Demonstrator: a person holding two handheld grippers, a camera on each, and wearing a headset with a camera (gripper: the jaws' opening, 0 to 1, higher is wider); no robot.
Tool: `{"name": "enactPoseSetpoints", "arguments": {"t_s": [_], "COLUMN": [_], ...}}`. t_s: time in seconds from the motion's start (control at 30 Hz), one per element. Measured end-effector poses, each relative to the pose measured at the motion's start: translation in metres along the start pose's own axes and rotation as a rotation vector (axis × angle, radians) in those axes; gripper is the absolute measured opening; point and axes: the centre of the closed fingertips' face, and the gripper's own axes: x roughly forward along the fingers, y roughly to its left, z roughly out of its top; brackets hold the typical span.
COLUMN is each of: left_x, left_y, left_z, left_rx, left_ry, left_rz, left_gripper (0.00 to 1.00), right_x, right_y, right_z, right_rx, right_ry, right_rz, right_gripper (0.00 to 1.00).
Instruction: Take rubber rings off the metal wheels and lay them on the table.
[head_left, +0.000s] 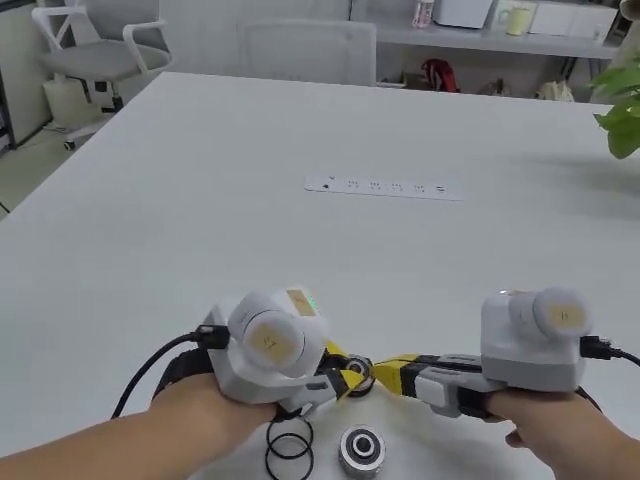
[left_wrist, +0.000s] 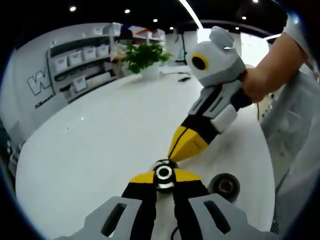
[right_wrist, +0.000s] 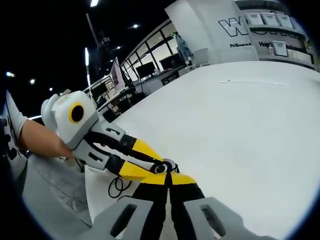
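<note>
the left claw (left_wrist: 165, 176) grips a small metal wheel (left_wrist: 164, 171) over the near edge of the white counter (head_left: 300, 250); the right claw (right_wrist: 167, 176) is closed, its tips touching the wheel's rim. two loose rubber rings (head_left: 290, 441) and a second wheel (head_left: 361, 448) lie on the counter just beside them

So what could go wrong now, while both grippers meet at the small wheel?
The wheel sits only at the left gripper's tips, so a pull by the right gripper may slip it out. If it drops, it may land on the loose rings or second wheel lying nearby.
</note>
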Motion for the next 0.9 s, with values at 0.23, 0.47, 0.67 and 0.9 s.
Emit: {"name": "enactPoseSetpoints", "arguments": {"t_s": [0.23, 0.47, 0.67, 0.9], "left_x": [0.0, 0.0, 0.0, 0.0], "left_y": [0.0, 0.0, 0.0, 0.0], "left_z": [0.0, 0.0, 0.0, 0.0], "left_rx": [0.007, 0.008, 0.011, 0.009], "left_ry": [0.002, 0.002, -0.004, -0.006], "left_rz": [0.002, 0.004, 0.0, -0.003], "left_gripper": [0.11, 0.11, 0.11, 0.12], "right_x": [0.001, 0.003, 0.002, 0.001], "right_y": [0.006, 0.009, 0.009, 0.014], "right_z": [0.001, 0.001, 0.002, 0.004], "right_rx": [-0.014, -0.02, -0.005, 0.015], "right_ry": [-0.002, -0.005, -0.014, -0.025], "right_rz": [0.018, 0.031, 0.048, 0.08], "right_gripper": [0.0, 0.0, 0.0, 0.0]}}
